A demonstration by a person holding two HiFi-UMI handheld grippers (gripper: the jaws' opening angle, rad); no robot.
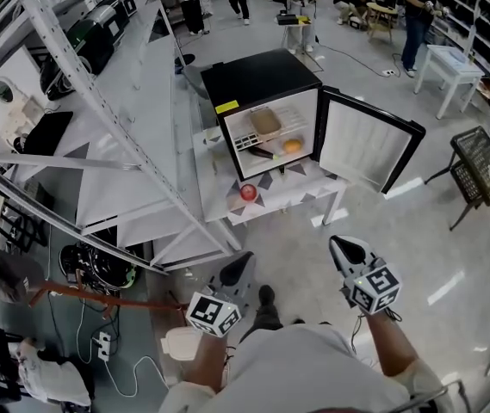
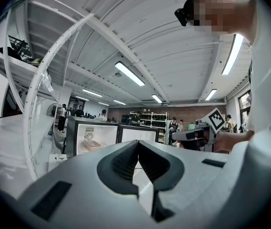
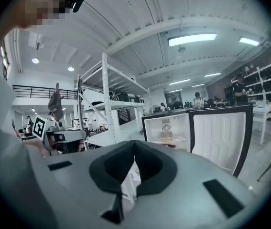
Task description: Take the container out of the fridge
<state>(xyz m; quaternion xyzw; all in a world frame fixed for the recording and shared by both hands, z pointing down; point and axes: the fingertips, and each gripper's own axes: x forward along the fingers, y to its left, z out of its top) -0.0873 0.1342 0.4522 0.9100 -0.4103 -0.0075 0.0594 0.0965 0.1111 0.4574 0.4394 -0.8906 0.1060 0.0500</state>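
Grey floor point(image 1: 434, 256) — white shelving point(image 1: 98, 103)

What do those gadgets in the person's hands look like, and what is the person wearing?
The left gripper and the right gripper are both light grey wedges that taper to two jaws lined with dark ribbed pads. Each carries a white cube printed with black square markers. The person wears a light grey top.

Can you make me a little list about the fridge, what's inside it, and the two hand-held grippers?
Fridge: black, on a white table
Door: open
Top shelf: tan container
Lower shelf: orange fruit
In front of fridge: red apple on the table
Left hand-held gripper: shut, empty, far from fridge
Right hand-held gripper: shut, empty, far from fridge
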